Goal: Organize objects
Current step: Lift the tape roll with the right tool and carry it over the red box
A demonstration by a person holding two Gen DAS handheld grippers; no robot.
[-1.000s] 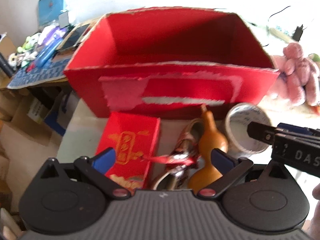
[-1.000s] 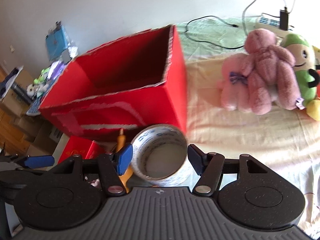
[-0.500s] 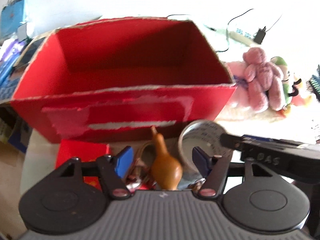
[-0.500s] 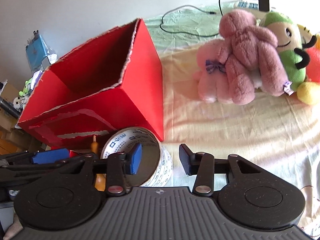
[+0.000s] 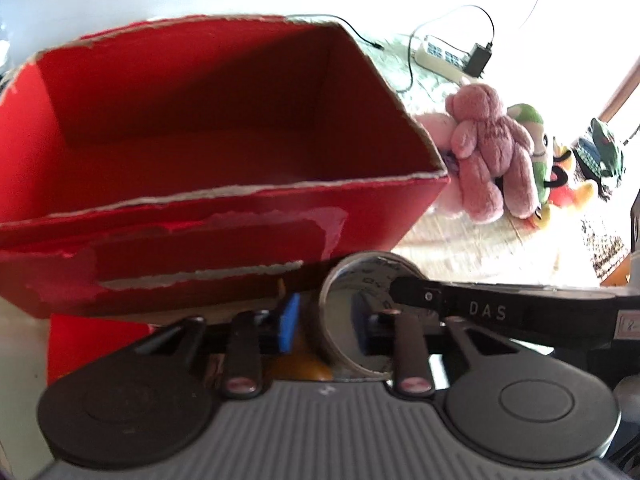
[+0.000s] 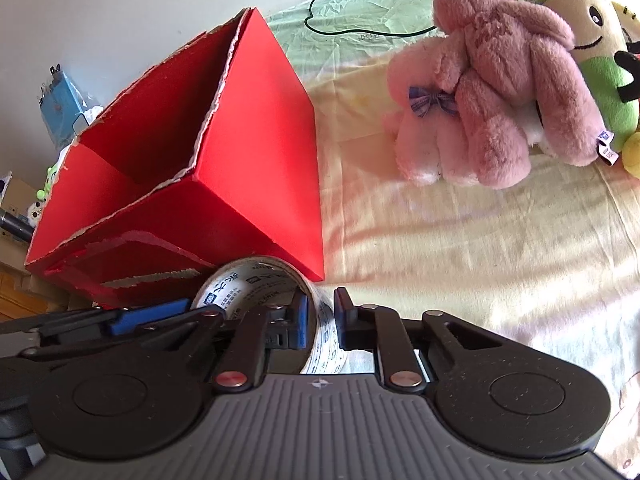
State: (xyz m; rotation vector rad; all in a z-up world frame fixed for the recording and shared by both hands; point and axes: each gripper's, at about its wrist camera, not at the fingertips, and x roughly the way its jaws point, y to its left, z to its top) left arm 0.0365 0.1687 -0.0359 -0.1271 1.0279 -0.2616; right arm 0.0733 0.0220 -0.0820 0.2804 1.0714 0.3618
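A large open red cardboard box (image 5: 208, 216) (image 6: 256, 168) stands on the bed, empty inside. A roll of printed tape (image 6: 256, 280) (image 5: 360, 280) sits at the box's near right corner. My right gripper (image 6: 320, 320) is shut on the roll's wall, one finger inside the ring and one outside. My left gripper (image 5: 324, 320) is closed around an orange gourd (image 5: 296, 364), mostly hidden behind the fingers. The right gripper's arm (image 5: 500, 312) crosses the left wrist view.
A small flat red box (image 5: 80, 344) lies under the left gripper's left side. Pink plush toys (image 6: 492, 92) (image 5: 488, 156) and a green one (image 6: 592, 40) lie to the right on the cream sheet. A power strip and cables (image 5: 444, 56) lie behind.
Both grippers have closed: the right one onto the tape roll's wall, the left one around the gourd. Both views have shifted right and closer to the box.
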